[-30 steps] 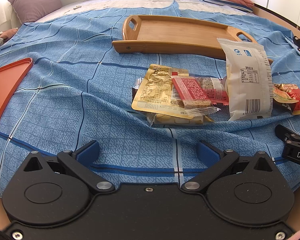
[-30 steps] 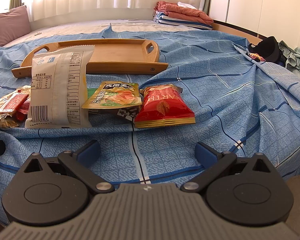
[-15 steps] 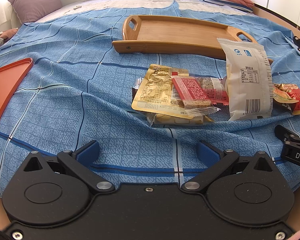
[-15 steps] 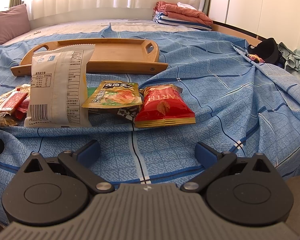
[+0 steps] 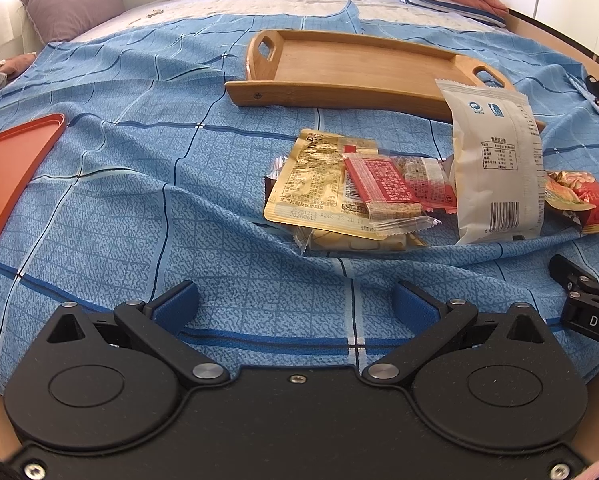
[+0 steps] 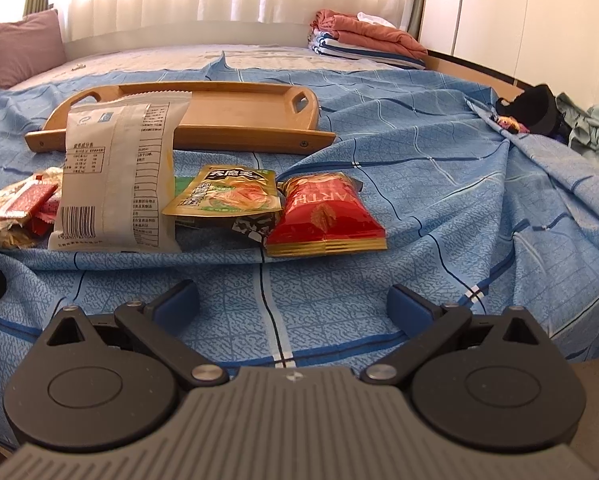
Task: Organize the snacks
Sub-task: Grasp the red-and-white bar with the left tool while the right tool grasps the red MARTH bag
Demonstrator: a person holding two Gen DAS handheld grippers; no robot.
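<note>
Several snack packets lie in a loose pile on the blue bedspread. A tall white packet (image 5: 497, 168) (image 6: 117, 176) leans near a wooden tray (image 5: 363, 68) (image 6: 227, 116). A gold packet (image 5: 311, 180) and a red bar (image 5: 379, 184) lie left of it. A yellow-green packet (image 6: 227, 196) and a red packet (image 6: 325, 216) lie right of it. My left gripper (image 5: 295, 304) is open and empty, short of the pile. My right gripper (image 6: 293, 302) is open and empty, short of the red packet.
An orange tray (image 5: 7, 168) lies at the left edge. A purple pillow (image 5: 71, 0) and folded blankets (image 6: 363, 40) sit at the far side of the bed. Dark clothes (image 6: 535, 110) lie at the right edge. The other gripper's tip (image 5: 587, 304) shows at the right.
The right wrist view has shifted slightly, so the snacks sit a little further left in it. The left gripper and the snacks have not moved.
</note>
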